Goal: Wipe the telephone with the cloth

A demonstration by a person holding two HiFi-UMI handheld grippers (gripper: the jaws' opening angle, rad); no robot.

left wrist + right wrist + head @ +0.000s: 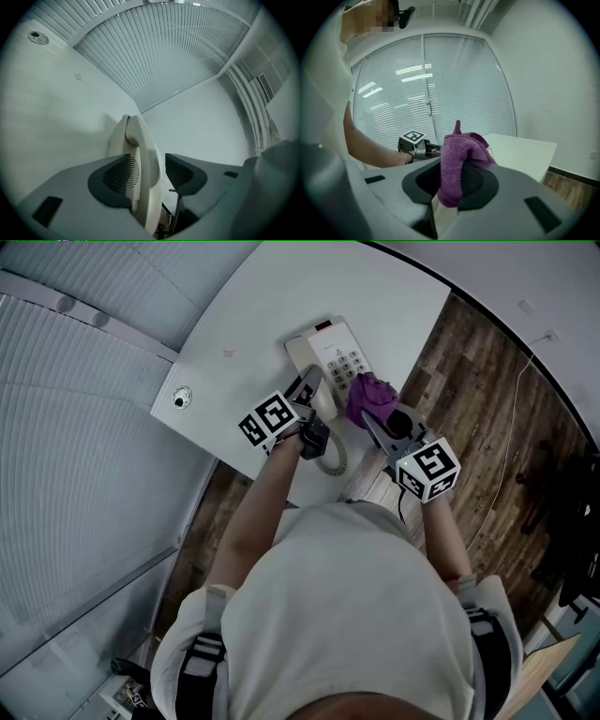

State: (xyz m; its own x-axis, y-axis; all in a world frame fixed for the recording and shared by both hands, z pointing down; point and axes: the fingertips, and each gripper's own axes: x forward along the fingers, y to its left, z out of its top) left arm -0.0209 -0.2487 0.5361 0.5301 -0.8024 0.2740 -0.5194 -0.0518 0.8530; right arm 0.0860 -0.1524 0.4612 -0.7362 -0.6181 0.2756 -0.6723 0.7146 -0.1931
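Telephone (339,352): just the one, on the table.
Table (253,315): one.
Handset (140,154): one, on the telephone.
Cloth (371,397): one, purple, right up against the telephone.
Grippers: two, left gripper (149,174) and right gripper (457,180), both at the telephone.
Marker cubes (267,418): two, one per gripper.
Coiled cord (334,461): one, beside the telephone.
Round fitting (182,397): one, well apart from the telephone.

Bare tabletop (253,324) around the telephone (337,348), handset (140,145) between the left gripper (147,165) jaws, cloth (370,397) bunched at the telephone's right
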